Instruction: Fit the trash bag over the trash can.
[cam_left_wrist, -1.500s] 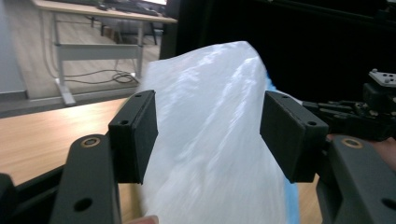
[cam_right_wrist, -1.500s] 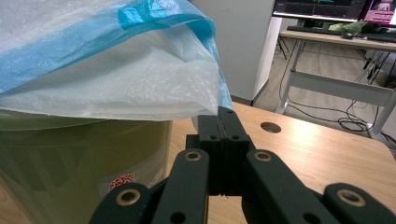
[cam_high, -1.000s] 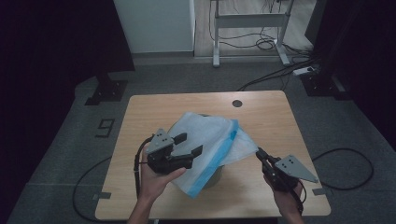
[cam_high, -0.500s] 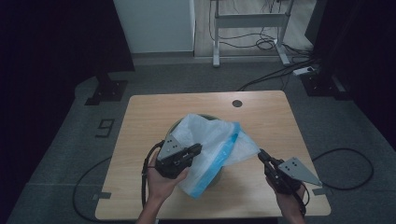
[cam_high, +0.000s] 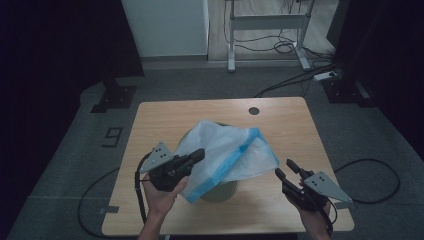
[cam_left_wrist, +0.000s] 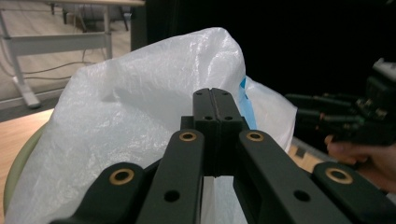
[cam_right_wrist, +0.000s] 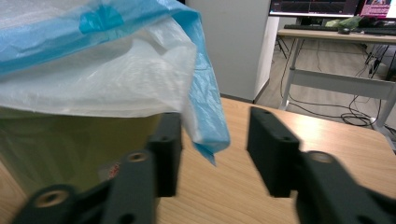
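White, crinkly plastic with a blue band along its edge, the bag (cam_high: 225, 150) is draped over a pale green bin (cam_high: 220, 192) near the middle of the wooden table (cam_high: 280, 120). The left gripper (cam_high: 196, 156) has just closed, its jaws pressed flat together at the bag's near-left side; the film looks pinched between them, though the gripper's own view hides the contact. That grip probably anchors one side so the mouth can be spread over the rim. The right gripper (cam_high: 289, 168) has just been opening, jaws parted beside the hanging blue corner, which hangs free, letting it drop. A dark "9" (cam_high: 114, 135) marks the floor on the left.
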